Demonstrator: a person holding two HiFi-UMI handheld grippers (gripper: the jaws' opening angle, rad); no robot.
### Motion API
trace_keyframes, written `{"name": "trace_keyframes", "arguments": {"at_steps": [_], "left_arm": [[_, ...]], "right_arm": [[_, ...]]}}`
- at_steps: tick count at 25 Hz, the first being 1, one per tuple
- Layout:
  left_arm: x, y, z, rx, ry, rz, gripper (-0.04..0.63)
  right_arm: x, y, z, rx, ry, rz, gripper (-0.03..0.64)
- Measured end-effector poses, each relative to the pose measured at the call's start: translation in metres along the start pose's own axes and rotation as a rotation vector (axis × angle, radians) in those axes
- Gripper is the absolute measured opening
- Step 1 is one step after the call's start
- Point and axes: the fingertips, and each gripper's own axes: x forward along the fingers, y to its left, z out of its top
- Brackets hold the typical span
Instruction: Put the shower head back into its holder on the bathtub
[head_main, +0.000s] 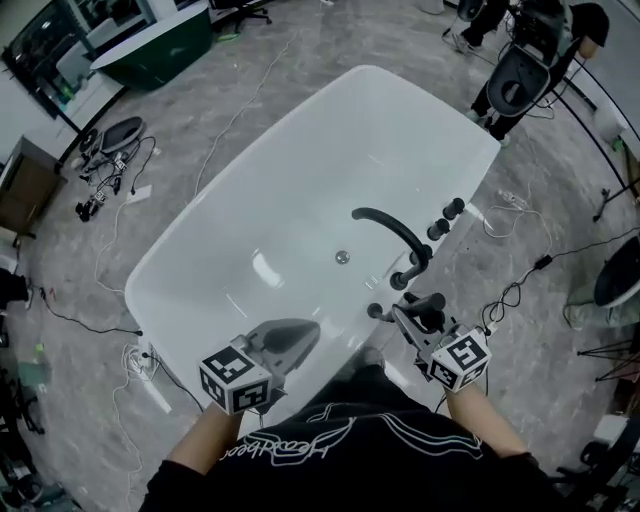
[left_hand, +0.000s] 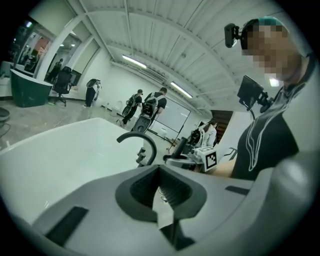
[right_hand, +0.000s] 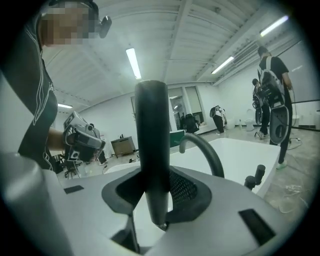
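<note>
My right gripper (head_main: 415, 318) is shut on the black shower head handle (right_hand: 152, 150), which stands upright between its jaws in the right gripper view (right_hand: 155, 200). It hovers at the near rim of the white bathtub (head_main: 200, 240), just right of a small black fitting (head_main: 376, 311) on that rim. The curved black faucet spout (head_main: 390, 228) rises a little beyond. My left gripper (head_main: 290, 335) hangs over the tub's near edge to the left, shut with nothing between its jaws (left_hand: 161, 187).
Black knobs (head_main: 445, 215) stand on the tub rim past the spout. Cables (head_main: 510, 295) trail over the floor to the right and left. A camera rig (head_main: 515, 80) and people stand beyond the tub's far end. A green counter (head_main: 160, 45) sits far left.
</note>
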Motion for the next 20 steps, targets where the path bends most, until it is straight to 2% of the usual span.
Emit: {"name": "trace_keyframes", "arguments": {"at_steps": [7, 14, 20], "left_arm": [[-0.033, 0.01, -0.018, -0.027, -0.001, 0.061, 0.005], [-0.064, 0.026, -0.029, -0.08, -0.023, 0.118, 0.005], [-0.072, 0.034, -0.038, -0.11, -0.023, 0.135, 0.005]], "right_arm": [[0.047, -0.011, -0.055, -0.096, 0.134, -0.02, 0.13], [0.074, -0.028, -0.103, -0.067, 0.232, -0.079, 0.13], [0.087, -0.034, -0.13, -0.045, 0.292, -0.121, 0.13]]}}
